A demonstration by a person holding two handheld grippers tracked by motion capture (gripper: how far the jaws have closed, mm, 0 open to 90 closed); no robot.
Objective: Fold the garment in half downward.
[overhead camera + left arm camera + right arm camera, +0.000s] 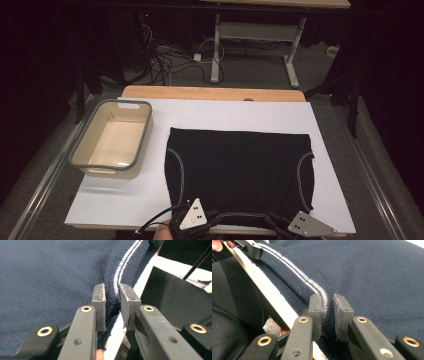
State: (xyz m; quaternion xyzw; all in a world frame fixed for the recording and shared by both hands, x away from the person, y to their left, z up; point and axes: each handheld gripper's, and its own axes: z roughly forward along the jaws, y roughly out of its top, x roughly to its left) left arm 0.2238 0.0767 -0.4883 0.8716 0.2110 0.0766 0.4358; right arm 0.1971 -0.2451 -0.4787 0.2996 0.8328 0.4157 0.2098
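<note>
A dark navy knitted garment [240, 165] lies flat on the white board [240, 112], and its ribbed edge with two thin white stripes runs along the near side. My left gripper [209, 218] is at the near left of that edge. In the left gripper view its jaws [112, 293] are shut on the striped ribbing [117, 280]. My right gripper [284, 221] is at the near right. In the right gripper view its jaws [327, 302] pinch the same striped ribbing [294, 271], with the left gripper [249, 247] farther along the edge.
A beige tub with a grey rim [80, 150] stands empty at the left of the board. The board's near edge [272, 296] runs just under the ribbing. A wooden table strip [210, 92] shows behind the board, with cables and desk legs on the floor beyond.
</note>
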